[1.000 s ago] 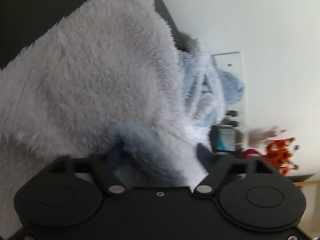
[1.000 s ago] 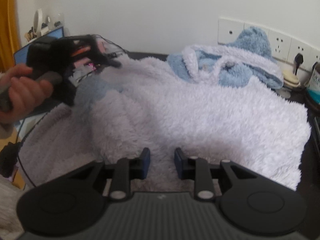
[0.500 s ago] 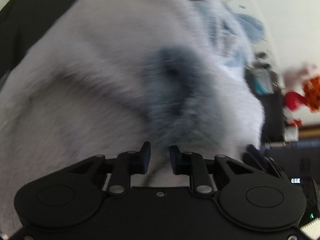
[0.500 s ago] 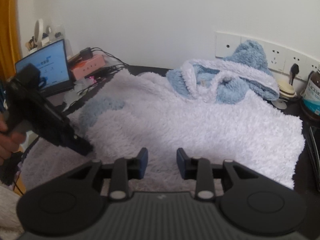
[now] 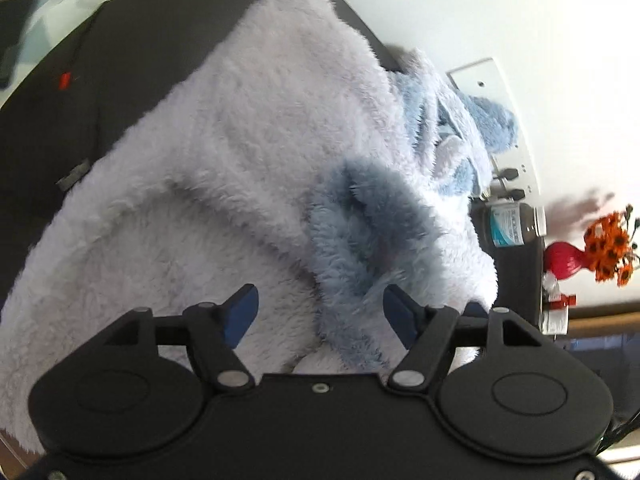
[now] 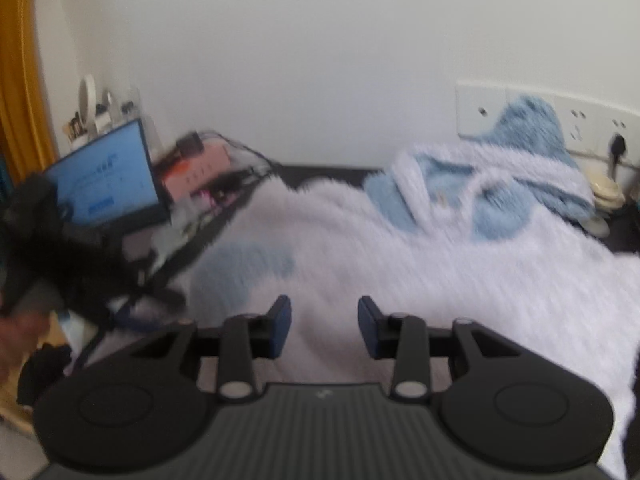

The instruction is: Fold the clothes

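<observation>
A fluffy pale lilac garment point(image 5: 240, 140) lies spread on the dark table point(image 5: 100, 80), its light-blue hood point(image 6: 500, 184) at the far end by the wall. One sleeve is folded across the body, and its blue cuff point(image 5: 360, 232) lies on top. My left gripper point(image 5: 320, 312) hovers just over that cuff with its jaws opening; the pads do not press on the fleece. In the right wrist view the left gripper point(image 6: 60, 264) is a dark blur at the left edge, held by a hand. My right gripper point(image 6: 324, 326) is open above the garment's near edge point(image 6: 440, 272), nothing between its fingers.
A lit laptop point(image 6: 104, 176) and a pink box point(image 6: 200, 168) with cables stand at the table's left. Wall sockets point(image 6: 580, 120) run behind the hood. A brown bottle point(image 5: 516, 226) and a red vase of orange flowers point(image 5: 568, 260) stand past the garment's right side.
The left gripper carried the blue-cuffed sleeve over the body, shut, then drew back to the left and opened, leaving the cuff lying on the garment. The right gripper rose a little and widened.
</observation>
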A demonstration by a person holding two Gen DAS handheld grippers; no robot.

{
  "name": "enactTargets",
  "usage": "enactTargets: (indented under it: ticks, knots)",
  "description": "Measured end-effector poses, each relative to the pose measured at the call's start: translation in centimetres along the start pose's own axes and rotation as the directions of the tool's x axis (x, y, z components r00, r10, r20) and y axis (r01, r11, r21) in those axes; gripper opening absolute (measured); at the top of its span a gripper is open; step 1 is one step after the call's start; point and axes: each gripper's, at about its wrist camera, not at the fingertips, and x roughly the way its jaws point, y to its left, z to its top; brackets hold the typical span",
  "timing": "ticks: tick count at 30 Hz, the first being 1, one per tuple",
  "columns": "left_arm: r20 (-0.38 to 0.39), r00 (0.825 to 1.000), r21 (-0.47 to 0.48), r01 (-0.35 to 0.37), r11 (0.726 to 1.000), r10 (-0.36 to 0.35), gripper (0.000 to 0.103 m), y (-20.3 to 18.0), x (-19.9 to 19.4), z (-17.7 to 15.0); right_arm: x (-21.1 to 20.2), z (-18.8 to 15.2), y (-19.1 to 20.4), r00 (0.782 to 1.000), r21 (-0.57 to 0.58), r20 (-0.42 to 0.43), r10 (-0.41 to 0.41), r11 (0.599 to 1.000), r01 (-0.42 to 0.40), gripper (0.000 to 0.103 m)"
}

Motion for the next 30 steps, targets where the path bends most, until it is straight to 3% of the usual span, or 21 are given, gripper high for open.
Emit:
enactTargets:
  ticks: [3, 5, 7, 10, 13, 16, 19, 23, 27, 30]
  knots:
    - [0.007, 1.000, -0.058, 0.020, 0.998, -0.019, 0.072, 1.9, -0.7, -0.5, 3.3, 0.8, 2.0, 0.999, -0.017, -0.035, -0.003, 1.000, 0.003, 0.036]
    - [0.017, 0.999, -0.116, 0.050, 0.992, -0.049, 0.075, 3.1, -0.8, -0.9, 6.2, 0.6, 3.5, 0.991, -0.047, -0.130, 0.024, 0.998, -0.031, 0.036]
    - [0.028, 0.995, -0.176, 0.098, 0.980, -0.094, 0.076, 4.0, -0.8, -1.2, 9.1, -0.5, 5.4, 0.974, -0.149, -0.226, -0.017, 0.989, -0.017, 0.036]
    - [0.057, 0.987, -0.232, 0.159, 0.960, -0.149, 0.080, 4.3, -0.6, -1.3, 10.9, -1.8, 6.9, 0.973, -0.251, -0.217, -0.073, 0.968, 0.016, 0.038]
    - [0.085, 0.978, -0.261, 0.207, 0.943, -0.191, 0.083, 4.0, -0.3, -1.2, 10.2, -0.8, 5.4, 0.976, -0.129, -0.217, -0.020, 0.992, -0.008, 0.037]
    - [0.087, 0.967, -0.282, 0.253, 0.925, -0.238, 0.085, 3.1, 0.8, -1.0, 7.8, 0.2, 3.2, 0.988, 0.011, -0.155, 0.018, 1.000, -0.016, 0.037]
    - [0.065, 0.965, -0.272, 0.260, 0.926, -0.252, 0.091, 2.1, 2.1, -0.8, 4.7, 0.5, 1.3, 0.996, 0.081, -0.085, -0.005, 0.997, 0.011, 0.038]
    - [0.011, 0.978, -0.270, 0.205, 0.941, -0.210, 0.093, 1.7, 4.6, -1.2, 0.6, -0.4, -1.3, 0.999, 0.180, -0.029, -0.023, 0.983, 0.027, 0.038]
    - [-0.020, 0.973, -0.347, 0.208, 0.915, -0.228, 0.093, 2.2, 7.0, -1.7, -2.9, -1.8, -3.4, 0.998, 0.256, -0.001, -0.061, 0.965, 0.059, 0.039]
    - [0.023, 0.969, -0.393, 0.237, 0.889, -0.248, 0.094, 2.2, 7.7, -1.8, -4.9, -3.0, -5.1, 0.994, 0.312, 0.005, -0.109, 0.944, 0.102, 0.041]
